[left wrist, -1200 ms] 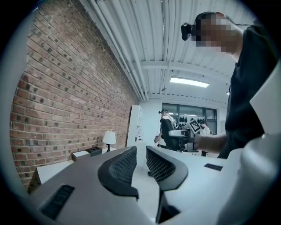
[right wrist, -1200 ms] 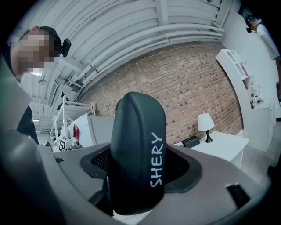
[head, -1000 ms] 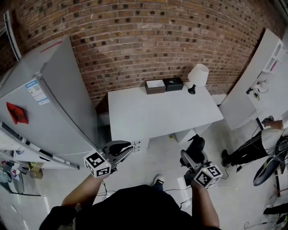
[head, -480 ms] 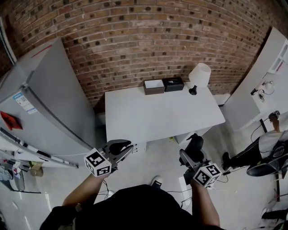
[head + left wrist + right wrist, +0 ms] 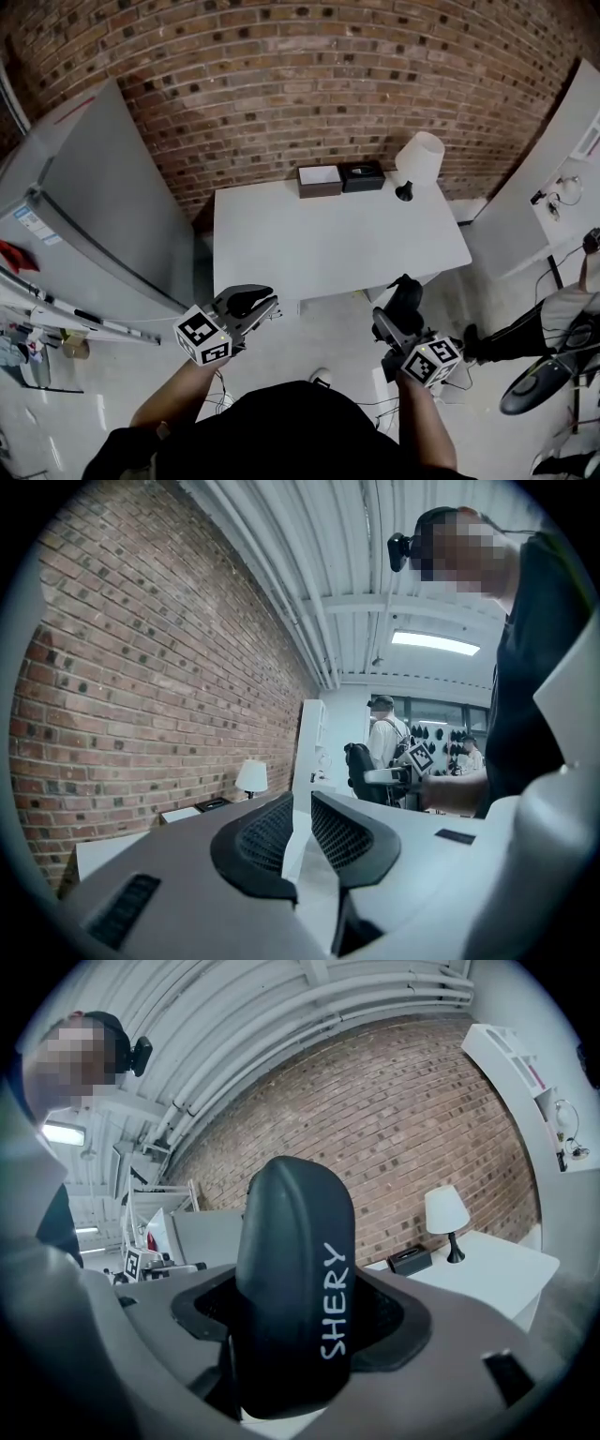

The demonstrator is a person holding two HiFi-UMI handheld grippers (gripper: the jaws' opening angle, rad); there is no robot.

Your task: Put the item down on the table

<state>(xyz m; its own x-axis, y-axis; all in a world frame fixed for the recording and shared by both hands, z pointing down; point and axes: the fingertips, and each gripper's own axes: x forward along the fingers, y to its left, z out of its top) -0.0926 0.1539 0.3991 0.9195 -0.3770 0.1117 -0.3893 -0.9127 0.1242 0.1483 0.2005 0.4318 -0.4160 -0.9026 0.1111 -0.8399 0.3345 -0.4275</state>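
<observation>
Black case with white SHERY lettering stands upright, clamped between the jaws of the right tongs; we see it held over the floor, not on the table; white table lies ahead of both tongs, apart from them; left tongs hold nothing, jaws a thin slit apart; lamp and two boxes stand at the table's far edge, well beyond the right tongs.

bright, even indoor lighting with a glaring ceiling strip lamp in the left gripper view, strong fisheye bowing of the brick wall, black vignetted corners, soft close foreground.
</observation>
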